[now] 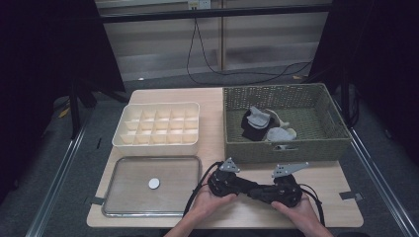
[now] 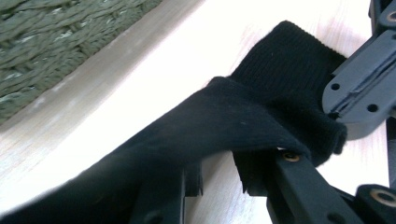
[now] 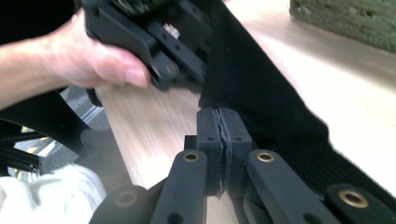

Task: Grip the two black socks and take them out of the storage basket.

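Knit fabric, black and ribbed at one end: a sock (image 2: 261, 126) is stretched between the two grippers above the near edge of the table (image 1: 217, 111), at roughly 5 o'clock from the table's middle in the high view and just in front of the woven basket (image 1: 284, 143). The right gripper (image 3: 219, 135) is seen with pads pressed together, and the cloth lying against them appears to be pinched at their edge. The left gripper (image 2: 224, 186) has its jaws partly spread, with the sock draped over and between them; whether its pads bite the cloth cannot be told. The material is judged light, soft and limp, with sag and folding to be expected wherever it is unsupported, and some stretch under pull. No fragility is expected; slip through smooth pads is the likelier fault. Hold is best taken at the ribbed cuff, toward 1 o'clock in the left gripper view, where the knit is doubled and thick.
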Motion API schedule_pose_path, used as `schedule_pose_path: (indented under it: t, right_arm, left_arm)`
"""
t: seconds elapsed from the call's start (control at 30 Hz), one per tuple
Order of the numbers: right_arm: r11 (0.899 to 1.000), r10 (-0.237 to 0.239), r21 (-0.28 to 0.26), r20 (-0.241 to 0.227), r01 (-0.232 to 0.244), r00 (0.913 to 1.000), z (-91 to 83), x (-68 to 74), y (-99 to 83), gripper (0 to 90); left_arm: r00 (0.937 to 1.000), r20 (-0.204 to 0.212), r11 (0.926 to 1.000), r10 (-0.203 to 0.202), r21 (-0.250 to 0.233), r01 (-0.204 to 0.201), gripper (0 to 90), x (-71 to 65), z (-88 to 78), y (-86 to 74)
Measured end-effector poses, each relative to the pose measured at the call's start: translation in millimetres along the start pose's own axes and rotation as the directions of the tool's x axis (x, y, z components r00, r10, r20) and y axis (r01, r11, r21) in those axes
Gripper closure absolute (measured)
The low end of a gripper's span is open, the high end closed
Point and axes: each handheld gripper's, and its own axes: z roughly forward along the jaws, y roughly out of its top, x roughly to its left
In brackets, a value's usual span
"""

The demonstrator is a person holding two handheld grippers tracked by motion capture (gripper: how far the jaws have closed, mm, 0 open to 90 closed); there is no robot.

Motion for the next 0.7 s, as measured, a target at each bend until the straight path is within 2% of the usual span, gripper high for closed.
schedule_pose_path:
  t: [0.1,0.27,0.3,0.37,0.47,0.7]
  right_arm:
    - [1.0,-0.001,0.016,0.009,0.001,1.0,-1.2,-0.4,-5.2,88.4]
    - [0.999,-0.003,0.041,0.029,0.002,0.9996,-2.4,-2.6,-12.5,88.5]
    - [0.999,0.003,0.046,0.038,-0.005,0.9993,-2.5,-3.4,-13.8,88.0]
    - [0.999,0.004,0.054,0.063,-0.007,0.998,-2.5,-4.4,-14.7,84.2]
    - [0.999,0.008,0.046,0.062,-0.011,0.998,-4.1,-5.3,-14.3,81.6]
    - [1.0,0.016,0.025,0.067,-0.017,0.9976,-5.9,-7.6,-13.6,77.4]
  left_arm:
    - [0.9999,-0.004,0.9999,-0.011,-0.002,0.011,71.8,1.4,-1.8,-0.9]
    - [0.9999,-0.01,0.9998,0.005,0.022,-0.005,69.8,-0.3,-9.1,-5.1]
    - [1.0,-0.009,1.0,0.001,0.008,-0.001,69.3,-1.1,-10.4,-7.4]
    - [0.9999,-0.011,0.9998,0.006,0.018,-0.006,68.5,-1.2,-15.2,-10.0]
    - [1.0,-0.009,1.0,0.003,0.009,-0.003,68.2,-0.8,-22.5,-11.0]
    - [0.9996,0.001,0.9996,0.027,-0.009,-0.027,67.5,-5.2,-45.6,-15.0]
